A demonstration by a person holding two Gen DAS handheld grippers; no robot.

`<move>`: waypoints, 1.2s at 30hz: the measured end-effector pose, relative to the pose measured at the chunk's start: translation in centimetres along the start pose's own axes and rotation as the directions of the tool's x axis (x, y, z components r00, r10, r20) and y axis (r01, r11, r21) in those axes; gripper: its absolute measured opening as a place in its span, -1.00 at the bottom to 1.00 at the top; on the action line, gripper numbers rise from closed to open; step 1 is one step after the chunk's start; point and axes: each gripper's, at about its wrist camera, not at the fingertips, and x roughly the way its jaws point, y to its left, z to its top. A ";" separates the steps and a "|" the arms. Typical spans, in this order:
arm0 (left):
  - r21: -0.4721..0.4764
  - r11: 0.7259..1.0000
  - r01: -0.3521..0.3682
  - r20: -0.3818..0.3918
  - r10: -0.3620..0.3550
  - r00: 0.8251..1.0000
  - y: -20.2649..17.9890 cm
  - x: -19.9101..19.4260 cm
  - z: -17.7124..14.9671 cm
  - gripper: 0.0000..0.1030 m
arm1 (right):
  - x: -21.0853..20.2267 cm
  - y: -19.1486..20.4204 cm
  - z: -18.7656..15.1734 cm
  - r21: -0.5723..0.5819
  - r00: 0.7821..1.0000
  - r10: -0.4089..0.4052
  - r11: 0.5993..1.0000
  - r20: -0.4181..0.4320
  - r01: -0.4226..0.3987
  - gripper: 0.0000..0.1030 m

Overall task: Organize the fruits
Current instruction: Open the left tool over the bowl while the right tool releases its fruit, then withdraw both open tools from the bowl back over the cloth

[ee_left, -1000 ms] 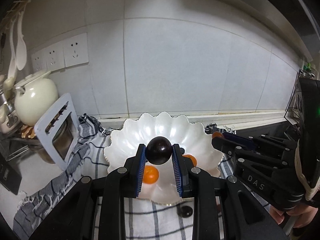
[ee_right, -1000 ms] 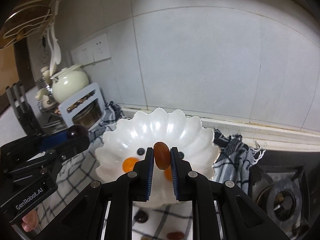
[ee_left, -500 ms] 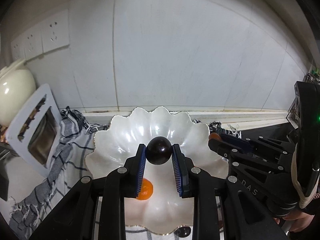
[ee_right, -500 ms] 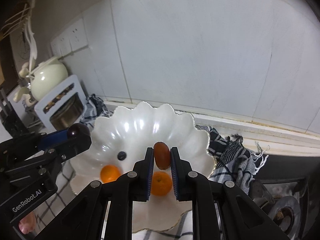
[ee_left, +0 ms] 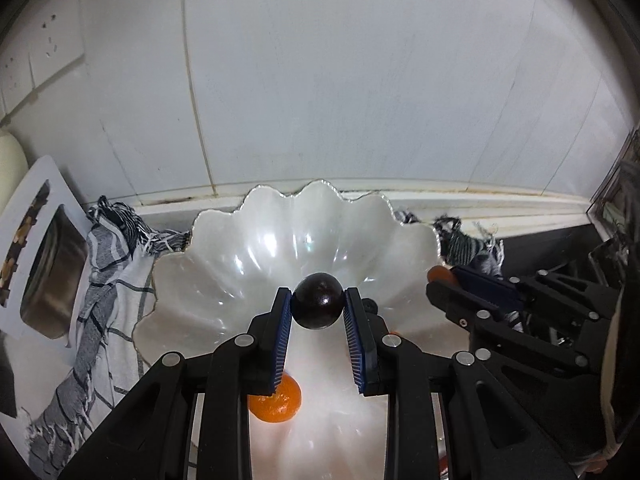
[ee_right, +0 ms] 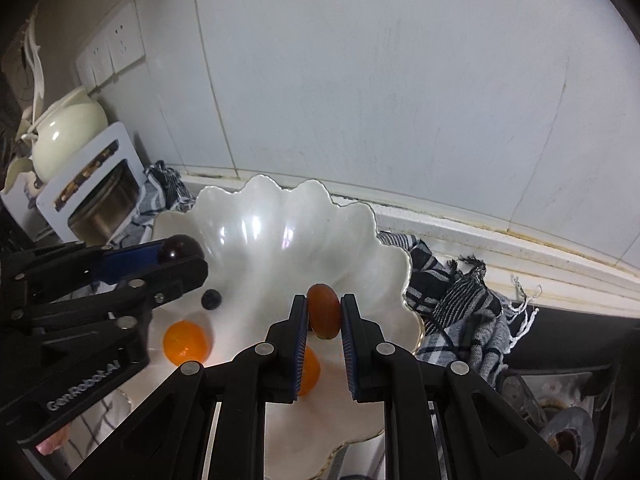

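Observation:
A white scalloped bowl (ee_left: 248,264) (ee_right: 276,232) fills the middle of both views, on a checked cloth. My left gripper (ee_left: 319,307) (ee_right: 180,254) is shut on a dark round fruit (ee_left: 319,305) (ee_right: 179,247) above the bowl's inside. Over the bowl's right half, my right gripper (ee_right: 324,318) (ee_left: 440,280) is shut on an oval reddish-brown fruit (ee_right: 324,315) (ee_left: 438,274). Inside the bowl lie two small oranges (ee_right: 186,342) (ee_right: 309,370), one of them (ee_left: 275,400) under my left fingers, and a small dark berry (ee_right: 211,299).
The checked cloth (ee_left: 100,280) (ee_right: 456,300) spreads under the bowl. A white box with a metal pot (ee_right: 100,196) (ee_left: 44,264) and a cream teapot (ee_right: 66,132) stand at the left. A tiled wall rises right behind. A stove burner (ee_right: 568,440) sits lower right.
Both grippers have moved forward and down over the bowl, each keeping its fruit. The bowl now looks larger and closer, and the loose fruits on the cloth have left view.

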 end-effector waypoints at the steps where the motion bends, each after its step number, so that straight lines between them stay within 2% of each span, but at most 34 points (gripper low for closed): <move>1: 0.001 1.000 -0.006 -0.009 0.006 1.000 -0.1 0.3 0.0 -0.48 | 0.1 0.0 0.0 -0.001 1.000 -0.004 1.000 -0.003 0.004 -0.65; 5: 0.000 1.000 -0.024 -0.027 0.024 0.999 -0.1 1.1 0.1 -0.42 | 0.7 -0.3 0.2 0.000 1.000 -0.015 1.000 -0.022 0.015 -0.64; 7: 0.007 0.999 -0.039 -0.024 0.040 0.999 -0.2 1.0 0.0 -0.30 | 1.0 -0.5 0.1 0.006 0.999 -0.014 1.000 -0.035 0.015 -0.58; 9: 0.016 0.998 -0.055 -0.022 0.055 0.998 -0.2 0.8 -0.1 -0.19 | 1.2 -0.9 0.0 0.018 0.999 -0.009 1.000 -0.045 0.010 -0.29; 14: 0.050 0.992 -0.117 0.000 0.117 0.993 -0.5 0.0 -0.6 -0.15 | 0.8 -1.1 -0.6 0.017 0.999 -0.027 0.999 -0.043 0.027 -0.29; 18: 0.054 0.990 -0.133 0.023 0.132 0.991 -0.4 -1.5 -1.2 -0.03 | -0.2 -1.2 -1.3 -0.005 0.998 -0.053 0.999 -0.025 0.052 -0.29; 25: 0.042 0.991 -0.126 0.084 0.122 0.989 -0.9 -5.0 -2.6 0.00 | -2.8 -0.8 -2.5 -0.029 0.998 -0.061 0.998 0.022 0.062 -0.29; 36: 0.048 0.992 -0.115 0.174 0.105 0.979 -2.0 -10.7 -4.6 0.00 | -8.9 0.4 -4.2 -0.040 0.988 -0.062 0.997 0.141 0.068 -0.29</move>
